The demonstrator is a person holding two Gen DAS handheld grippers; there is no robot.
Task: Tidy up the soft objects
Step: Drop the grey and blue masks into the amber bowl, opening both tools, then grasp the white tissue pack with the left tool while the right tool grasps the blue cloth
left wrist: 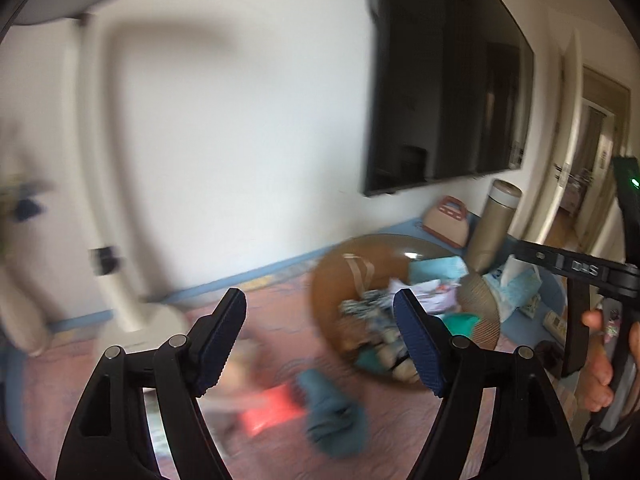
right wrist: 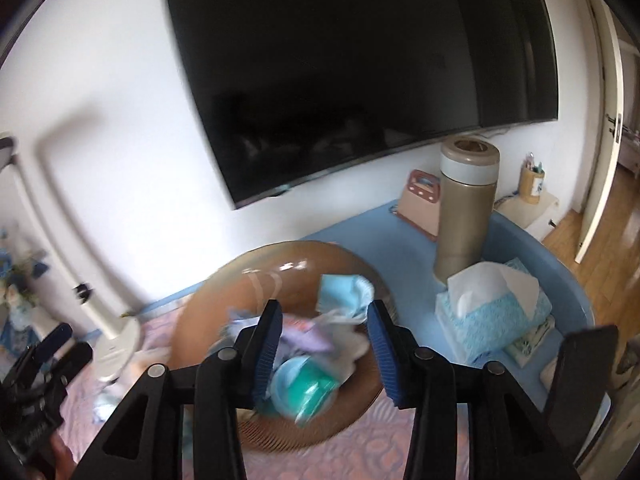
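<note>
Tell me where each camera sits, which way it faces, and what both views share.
Left wrist: behind the open left gripper, aimed down at the patterned tabletop, a teal sock and the wall; the right gripper and hand show.
Right wrist: behind the open right gripper, over the brown glass bowl of socks.
Shared: bowl, television, thermos, tissue pack.

I see a table under a pink patterned cloth with a blue border (right wrist: 332, 456). On it rest a brown translucent glass bowl (right wrist: 224, 284) of soft items, a blue tissue pack (right wrist: 492, 312), a tall taupe flask (right wrist: 464, 216), a white lamp base (right wrist: 116, 344), and blurred teal (left wrist: 332, 420) and red cloths (left wrist: 268, 408).
</note>
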